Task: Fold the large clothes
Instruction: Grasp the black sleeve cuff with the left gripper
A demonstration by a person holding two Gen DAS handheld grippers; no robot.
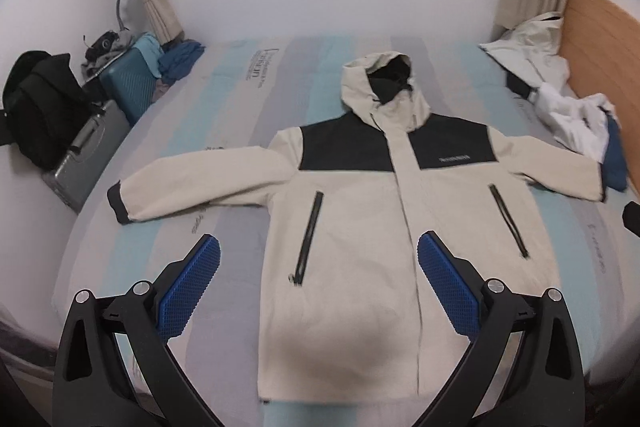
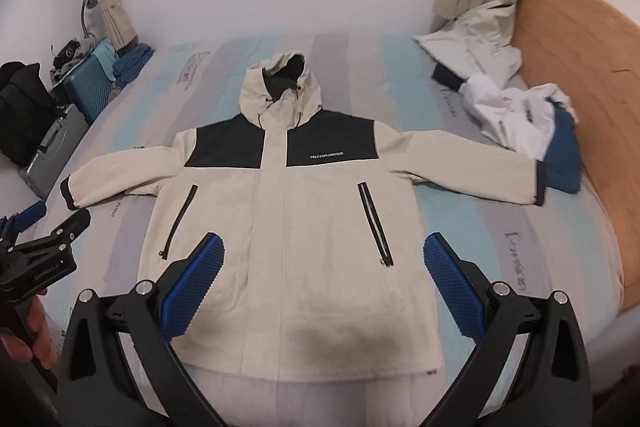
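A striped blue-grey bed [image 1: 224, 115] holds the cream-and-black hooded jacket [image 2: 304, 227], spread flat mid-frame; left gripper [image 1: 318, 283] and right gripper [image 2: 324, 279] hover wide apart, empty (slick shell may slide off a shallow pinch)

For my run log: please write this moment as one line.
stage: before first fold | jacket: flat on bed | left tool: open | right tool: open
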